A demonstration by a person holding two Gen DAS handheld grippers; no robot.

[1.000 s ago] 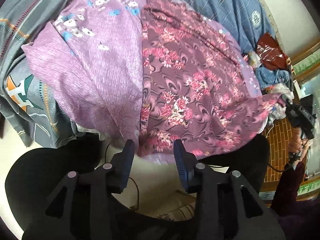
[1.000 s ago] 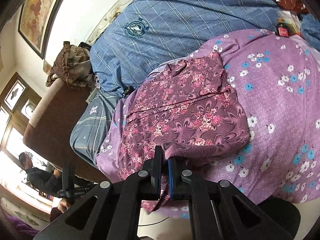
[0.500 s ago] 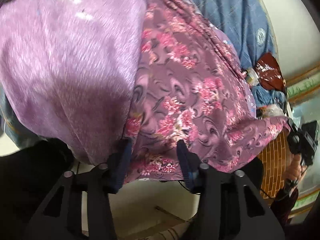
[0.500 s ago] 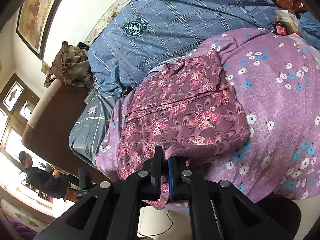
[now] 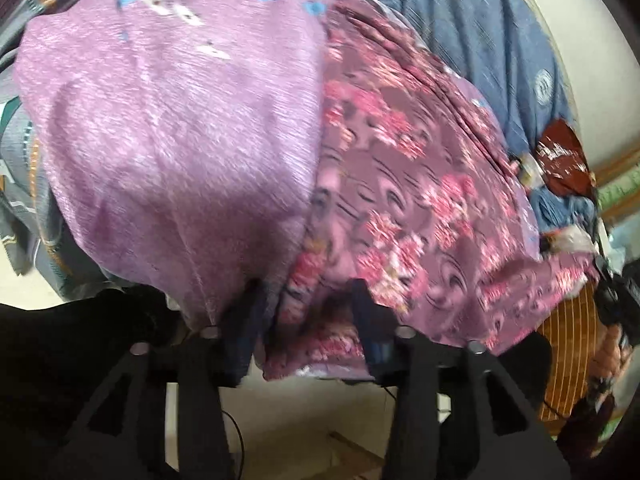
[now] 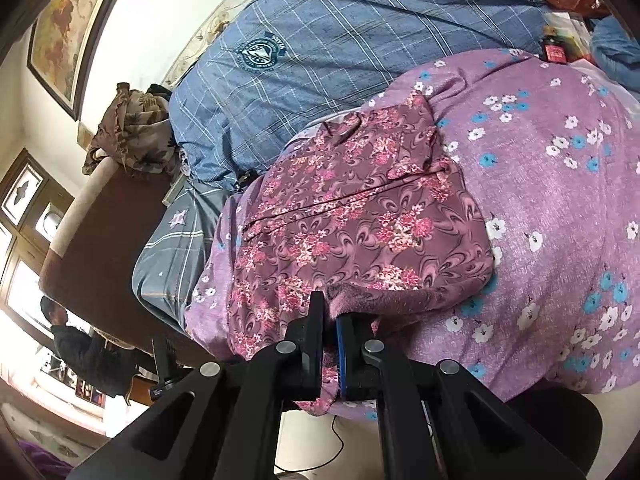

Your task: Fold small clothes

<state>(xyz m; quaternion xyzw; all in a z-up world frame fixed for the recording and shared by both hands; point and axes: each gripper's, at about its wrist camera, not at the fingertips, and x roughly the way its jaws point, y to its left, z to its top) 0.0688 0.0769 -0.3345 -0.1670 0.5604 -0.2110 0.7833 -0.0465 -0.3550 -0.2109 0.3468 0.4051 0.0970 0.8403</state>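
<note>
A maroon garment with pink flowers lies spread on a purple flowered blanket over the bed. My right gripper is shut on the garment's near hem, where its fuzzy purple inside is turned up. In the left wrist view the same garment fills the right half, blurred. My left gripper is open, its fingers either side of the garment's hanging lower edge.
A blue checked quilt lies behind the garment. A brown headboard stands at the left, with a person below it. A red-brown bag and small items sit at the bed's far corner. Cream floor lies below.
My left gripper has moved forward until its open fingers reach around the garment's hanging edge. My right gripper has kept its hold, shifting slightly.
</note>
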